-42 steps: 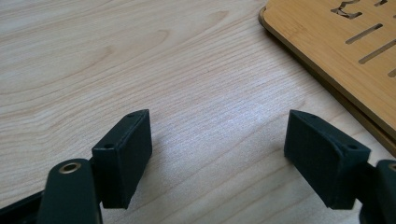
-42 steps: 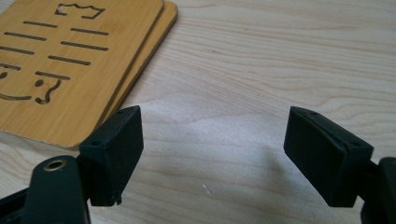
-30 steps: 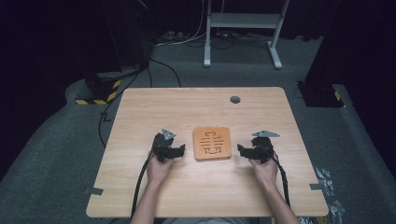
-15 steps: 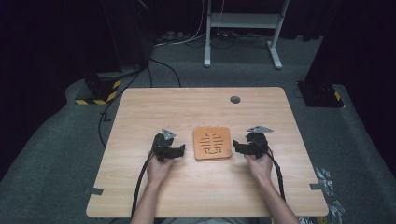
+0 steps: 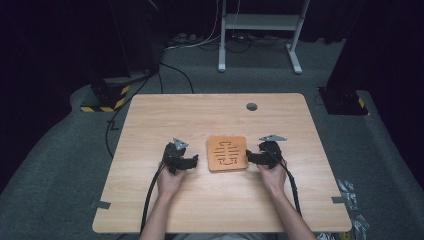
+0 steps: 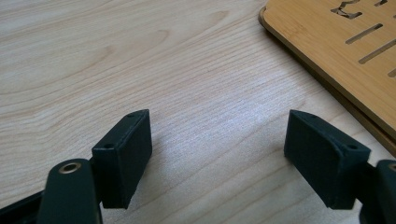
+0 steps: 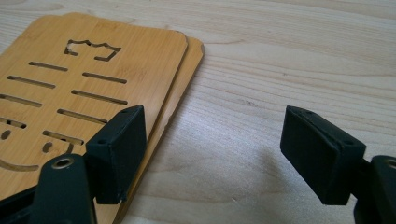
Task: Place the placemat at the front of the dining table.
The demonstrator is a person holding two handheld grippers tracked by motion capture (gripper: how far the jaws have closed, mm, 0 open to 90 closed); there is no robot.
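The bamboo boards lie stacked mid-tabletop between both grippers. The right gripper, fingers spread and empty, has edged left to their right edge, apparently for a grasp; the left gripper waits, fingers apart.

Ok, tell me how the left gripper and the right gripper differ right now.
The right gripper sits right at the bamboo board's edge, one jaw over it; the left gripper stands off, over the bare table. They point toward each other across the board. Both are open and hold nothing.
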